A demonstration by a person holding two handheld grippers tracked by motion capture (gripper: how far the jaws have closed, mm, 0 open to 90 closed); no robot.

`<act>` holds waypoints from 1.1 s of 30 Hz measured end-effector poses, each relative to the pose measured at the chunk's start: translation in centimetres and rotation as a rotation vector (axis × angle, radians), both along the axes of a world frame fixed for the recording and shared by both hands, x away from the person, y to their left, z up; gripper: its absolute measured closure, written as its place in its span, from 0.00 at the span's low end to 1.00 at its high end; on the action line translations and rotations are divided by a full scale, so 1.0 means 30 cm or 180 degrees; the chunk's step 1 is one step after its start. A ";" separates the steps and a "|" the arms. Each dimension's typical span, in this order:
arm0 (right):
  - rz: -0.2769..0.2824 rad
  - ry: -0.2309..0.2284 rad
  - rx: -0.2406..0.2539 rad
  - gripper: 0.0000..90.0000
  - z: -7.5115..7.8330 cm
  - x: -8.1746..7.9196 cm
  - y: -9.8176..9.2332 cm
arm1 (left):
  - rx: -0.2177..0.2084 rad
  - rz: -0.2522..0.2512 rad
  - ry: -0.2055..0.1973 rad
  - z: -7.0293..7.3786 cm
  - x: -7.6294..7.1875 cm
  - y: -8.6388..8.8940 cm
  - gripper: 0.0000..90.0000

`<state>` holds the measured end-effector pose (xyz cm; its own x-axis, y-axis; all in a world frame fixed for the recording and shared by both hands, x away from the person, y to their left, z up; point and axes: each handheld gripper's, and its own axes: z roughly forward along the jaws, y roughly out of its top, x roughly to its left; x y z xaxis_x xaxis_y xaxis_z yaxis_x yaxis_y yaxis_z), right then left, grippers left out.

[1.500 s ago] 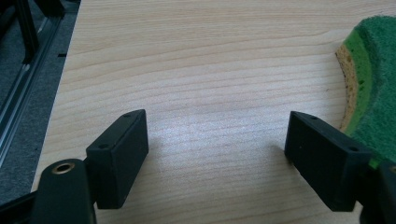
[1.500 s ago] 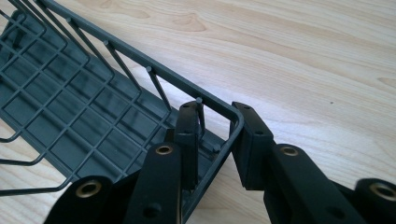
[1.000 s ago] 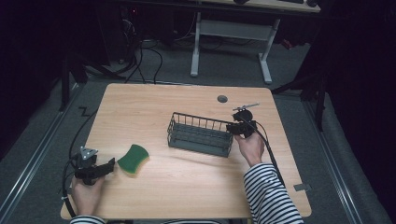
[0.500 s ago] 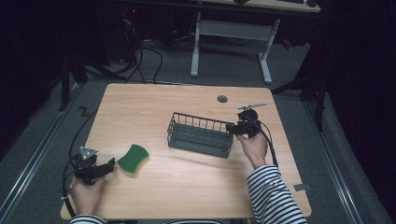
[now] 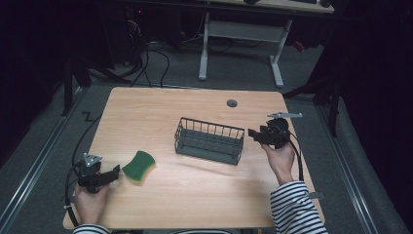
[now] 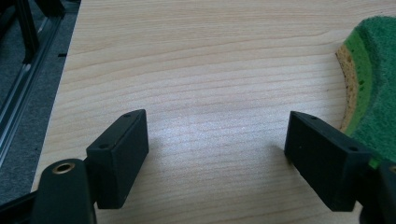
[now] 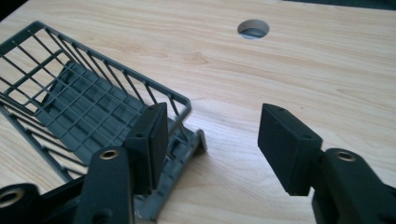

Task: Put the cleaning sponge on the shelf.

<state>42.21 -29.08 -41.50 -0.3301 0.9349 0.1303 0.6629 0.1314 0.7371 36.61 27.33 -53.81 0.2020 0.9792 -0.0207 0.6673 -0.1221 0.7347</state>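
A dark wire basket [image 5: 209, 141] stands empty at the middle of the wooden table [image 5: 195, 200]. My right gripper [image 5: 252, 133] hovers just off its right end, pointing left at it. Its jaws have just sprung apart from shut and eased back a little; in the right gripper view the right gripper [image 7: 212, 135] is open over bare wood, with the basket's corner [image 7: 70, 102] behind one jaw. A green sponge [image 5: 139, 165] lies at the front left. My left gripper [image 5: 116, 171] rests open just left of it, and the sponge [image 6: 373, 84] lies beyond one jaw of the left gripper [image 6: 217, 140].
A round cable hole [image 5: 232, 103] sits in the tabletop behind the basket and also appears in the right gripper view [image 7: 253, 28]. Cables trail off the table's left and right edges. Dark floor and desk legs lie beyond the far edge.
My right gripper was shut at the basket's right end; now it is open and has drawn back to the right, slightly higher. The basket, the sponge and my left hand stay put.
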 end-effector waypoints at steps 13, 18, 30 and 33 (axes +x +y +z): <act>-0.0186 -0.0161 0.0182 0.51 -0.112 -0.184 -0.147 | -0.0004 0.0003 0.0003 0.000 0.000 0.000 0.24; -0.0254 -0.0091 0.0137 0.49 -0.222 -0.235 -0.177 | -0.0004 0.0000 0.0004 0.000 0.000 0.000 0.24; -0.0465 -0.0108 -0.0101 0.45 -0.379 -0.316 -0.205 | -0.0177 -0.0017 0.0023 0.003 0.003 0.014 0.21; -0.0477 -0.0033 -0.0225 0.43 -0.381 -0.314 -0.196 | -0.0240 -0.0006 0.0069 0.008 0.003 0.019 0.18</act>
<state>32.80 -34.96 -52.93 -0.1872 0.9805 0.0596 0.6714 0.0834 0.7364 36.69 27.91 -53.58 0.2026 0.9743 -0.0988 0.6830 -0.0682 0.7273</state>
